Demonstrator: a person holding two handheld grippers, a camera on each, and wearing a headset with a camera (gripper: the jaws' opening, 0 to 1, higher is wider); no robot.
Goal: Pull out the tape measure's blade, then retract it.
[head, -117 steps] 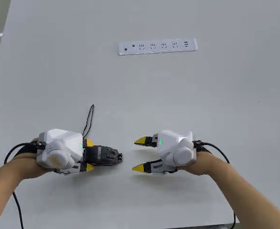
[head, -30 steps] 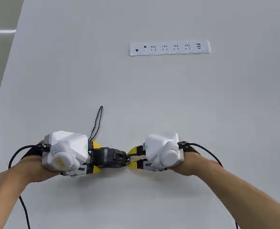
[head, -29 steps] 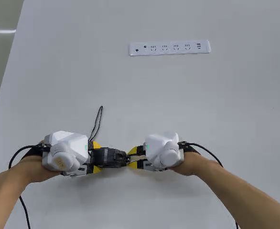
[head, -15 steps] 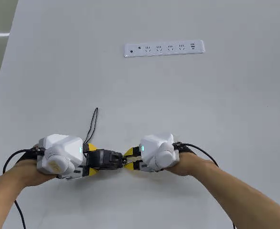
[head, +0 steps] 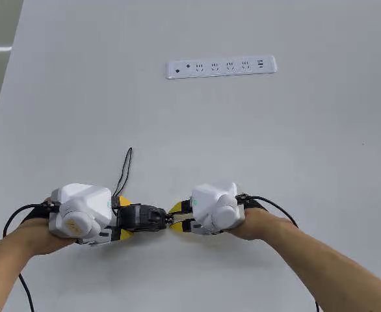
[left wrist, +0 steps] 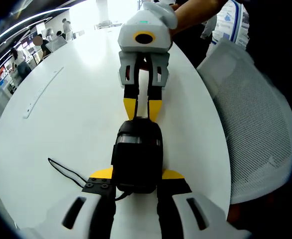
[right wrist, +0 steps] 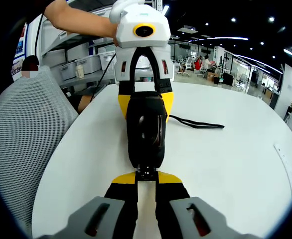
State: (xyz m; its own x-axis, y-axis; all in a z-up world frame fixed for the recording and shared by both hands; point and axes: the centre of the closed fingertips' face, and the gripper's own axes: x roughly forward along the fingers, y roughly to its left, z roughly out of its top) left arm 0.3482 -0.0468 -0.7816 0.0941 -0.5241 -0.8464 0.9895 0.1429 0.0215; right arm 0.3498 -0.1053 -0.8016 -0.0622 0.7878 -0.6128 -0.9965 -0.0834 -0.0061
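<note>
A black tape measure [head: 143, 218] lies low over the white table, and my left gripper [head: 121, 222] is shut on its case. In the left gripper view the case [left wrist: 137, 153] sits between the yellow-tipped jaws of the left gripper [left wrist: 136, 174]. My right gripper [head: 176, 218] meets it from the right, shut on the pale blade tip at the case's mouth. In the right gripper view the right gripper [right wrist: 146, 179] pinches a cream strip of blade [right wrist: 146, 196] just below the tape measure [right wrist: 146, 127]. Only a very short piece of blade is out. The black wrist strap [head: 123, 170] trails away over the table.
A white power strip [head: 222, 66] lies at the far side of the table [head: 294, 149]. A grey mesh chair [left wrist: 255, 124] stands by the table's near edge. Black cables run back from both grippers along the person's arms.
About four seconds ago the right gripper stood open, apart from the tape. It has moved left and shut at the case's mouth. Over the last second hardly anything moved.
</note>
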